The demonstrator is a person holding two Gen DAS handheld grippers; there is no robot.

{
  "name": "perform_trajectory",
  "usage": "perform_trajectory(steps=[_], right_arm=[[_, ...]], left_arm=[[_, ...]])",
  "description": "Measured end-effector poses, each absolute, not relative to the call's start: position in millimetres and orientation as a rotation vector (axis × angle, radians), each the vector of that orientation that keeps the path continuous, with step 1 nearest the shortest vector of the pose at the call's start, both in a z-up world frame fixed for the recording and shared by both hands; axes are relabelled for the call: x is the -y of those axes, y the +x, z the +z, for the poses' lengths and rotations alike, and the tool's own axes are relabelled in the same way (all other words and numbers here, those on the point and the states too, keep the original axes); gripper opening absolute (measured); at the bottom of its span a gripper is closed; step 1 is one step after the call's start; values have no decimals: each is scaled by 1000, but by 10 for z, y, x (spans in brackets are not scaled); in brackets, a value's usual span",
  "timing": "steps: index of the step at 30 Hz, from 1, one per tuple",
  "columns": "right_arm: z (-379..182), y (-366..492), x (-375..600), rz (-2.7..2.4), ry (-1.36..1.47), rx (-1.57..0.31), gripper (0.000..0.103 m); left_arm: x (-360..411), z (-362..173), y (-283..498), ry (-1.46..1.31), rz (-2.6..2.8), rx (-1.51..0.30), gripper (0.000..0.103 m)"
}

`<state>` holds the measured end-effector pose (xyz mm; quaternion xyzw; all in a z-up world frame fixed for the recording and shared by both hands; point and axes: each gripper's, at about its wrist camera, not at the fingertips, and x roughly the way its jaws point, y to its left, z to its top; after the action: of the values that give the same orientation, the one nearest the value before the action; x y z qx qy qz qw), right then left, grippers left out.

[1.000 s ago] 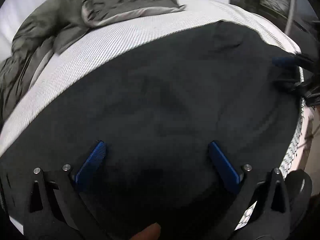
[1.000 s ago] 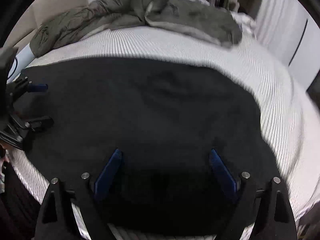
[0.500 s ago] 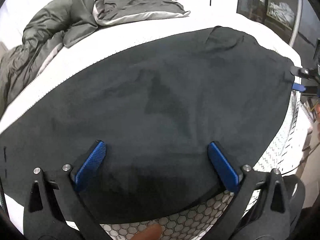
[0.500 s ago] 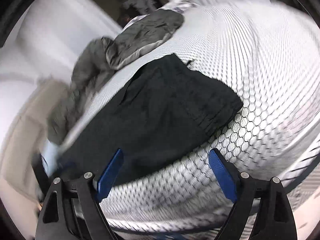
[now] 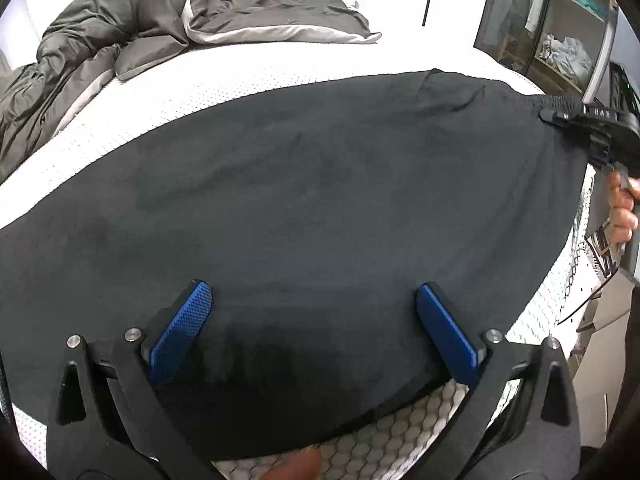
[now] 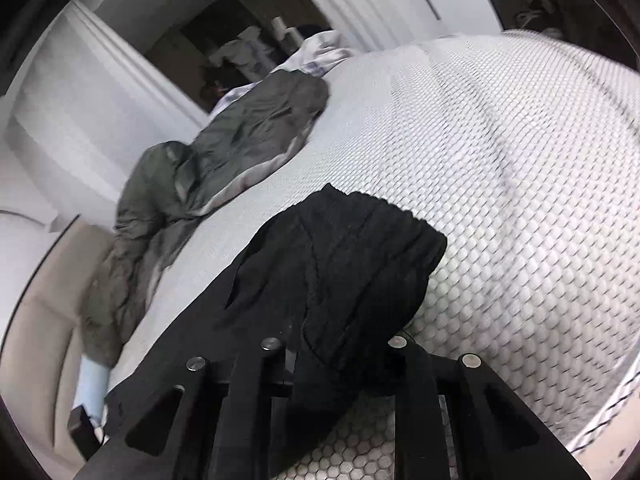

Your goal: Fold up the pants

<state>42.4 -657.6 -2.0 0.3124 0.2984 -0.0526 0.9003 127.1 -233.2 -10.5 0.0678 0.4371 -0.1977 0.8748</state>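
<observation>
You have one pair of black pants (image 5: 320, 184) spread across one white mattress (image 5: 248, 80), filling the middle of the left wrist frame. One crumpled grey duvet (image 5: 132, 28) sits in the upper left. Count two grippers: the left gripper (image 5: 316, 328) at the bottom with two blue pads (image 5: 182, 328), and the right gripper (image 5: 592, 120) at the right edge.

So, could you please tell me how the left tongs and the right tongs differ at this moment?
The left tongs stand open over the black pants, gripping nothing; the right tongs have just closed, pinching the pants' waistband end. The left's blue pads show; the right's are buried in cloth. Both are over the white mattress.
</observation>
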Motion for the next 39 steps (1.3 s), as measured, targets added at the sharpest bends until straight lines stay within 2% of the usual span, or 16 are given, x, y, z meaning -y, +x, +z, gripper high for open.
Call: perform_trajectory(steps=[10, 14, 21, 23, 24, 25, 27, 31, 36, 39], right_arm=[[771, 447, 5566, 42, 396, -507, 16], [1078, 629, 4682, 202, 274, -478, 15], [1183, 1085, 3069, 534, 103, -493, 14], [1024, 1199, 2692, 635, 75, -537, 26], [833, 1321, 2461, 719, 67, -638, 57], [633, 1394, 2321, 759, 52, -738, 73], [314, 1365, 2199, 747, -11, -846, 72], [142, 1031, 2584, 615, -81, -829, 72], [-19, 793, 3363, 263, -88, -844, 71], [-244, 724, 3668, 184, -90, -923, 45]], left_arm=[[1159, 94, 1005, 16, -276, -864, 102], [640, 160, 937, -37, -204, -848, 102], [-165, 184, 808, -91, -100, -845, 102], [-346, 177, 758, -111, -77, -842, 102], [-453, 174, 730, -126, -62, -839, 102], [-527, 174, 703, -137, -55, -836, 102], [-644, 172, 663, -166, -51, -832, 102], [-678, 187, 633, -212, -93, -822, 102], [-160, 159, 905, -179, -191, -822, 102], [94, -74, 1040, -99, -159, -929, 102]])
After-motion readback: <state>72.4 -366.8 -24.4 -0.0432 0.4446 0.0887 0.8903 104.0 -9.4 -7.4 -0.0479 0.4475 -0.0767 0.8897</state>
